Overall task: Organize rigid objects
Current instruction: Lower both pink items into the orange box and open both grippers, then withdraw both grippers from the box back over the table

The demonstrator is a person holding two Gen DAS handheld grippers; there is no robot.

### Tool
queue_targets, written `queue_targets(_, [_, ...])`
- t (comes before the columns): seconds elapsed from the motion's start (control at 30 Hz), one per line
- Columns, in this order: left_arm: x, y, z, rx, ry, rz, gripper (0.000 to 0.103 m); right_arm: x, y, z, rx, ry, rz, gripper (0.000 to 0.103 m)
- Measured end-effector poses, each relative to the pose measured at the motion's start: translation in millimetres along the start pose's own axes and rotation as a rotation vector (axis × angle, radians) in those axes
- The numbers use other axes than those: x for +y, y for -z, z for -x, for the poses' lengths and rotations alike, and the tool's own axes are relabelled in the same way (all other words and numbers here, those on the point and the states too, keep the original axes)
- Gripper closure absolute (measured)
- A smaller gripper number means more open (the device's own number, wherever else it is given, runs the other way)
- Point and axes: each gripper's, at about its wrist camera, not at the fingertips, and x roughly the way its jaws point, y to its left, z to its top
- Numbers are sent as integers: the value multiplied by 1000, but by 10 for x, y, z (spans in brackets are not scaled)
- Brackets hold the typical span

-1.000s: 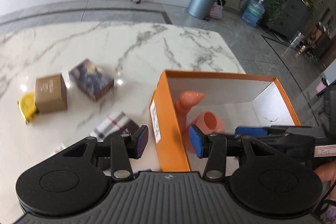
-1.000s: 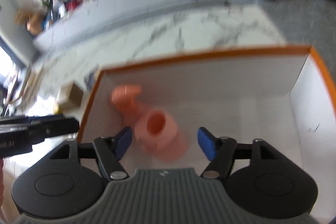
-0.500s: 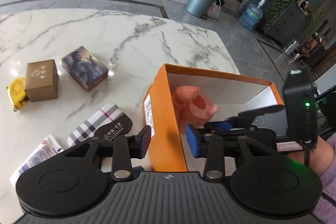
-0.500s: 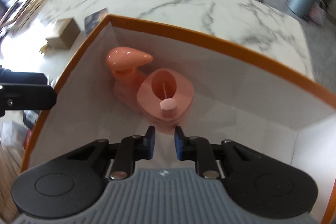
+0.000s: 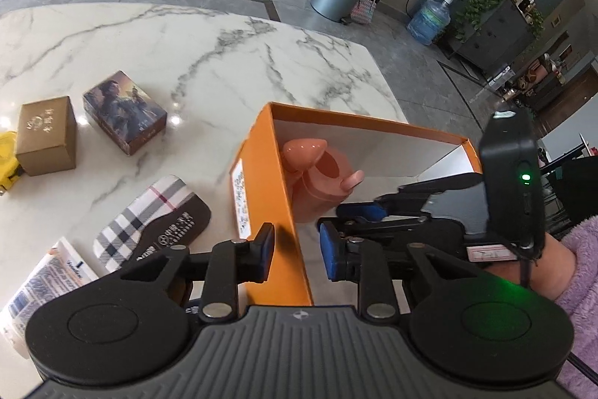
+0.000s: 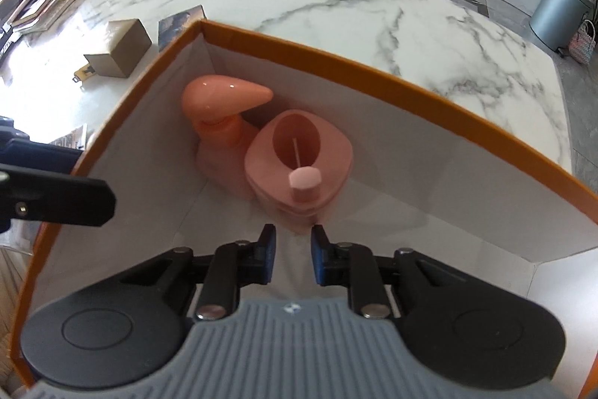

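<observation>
- Orange cardboard box (image 5: 269,208) stands open on the marble desk (image 5: 209,62); it looks light and stiff, with thin walls that would buckle under a hard squeeze, so the rim is the place to take it.
- My left claw (image 5: 295,251) straddles the near wall, one pad outside and one inside. The jaws have just been closing, but I cannot tell whether the pads press the card yet.
- Inside, in the far left corner, stand a pink pump bottle (image 6: 220,122) and a pink holder (image 6: 299,163), touching each other. Both look like smooth, hard plastic, likely slippery; I would grip their flat sides low down.
- My right claw (image 6: 293,258) hangs inside the box just short of the holder, nearly clenched and grasping nothing.
- Outside on the desk lie a brown box (image 5: 46,135), a picture box (image 5: 125,111) and a plaid case (image 5: 149,219).
</observation>
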Motion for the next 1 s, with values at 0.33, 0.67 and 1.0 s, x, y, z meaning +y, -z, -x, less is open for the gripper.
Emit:
queue_targets(0.33, [266,48,652,-104,-41,40,73,259,197,669,-178,45,-130,64])
queue_targets(0.67, [712,296,1337,-172,-140,70,73,976,326,1171,-387,-76,-230,58])
queue_targets(1.0, [1072,793,1335,-36,-240,40,73,1814,483,678,-212,-93,-195,59])
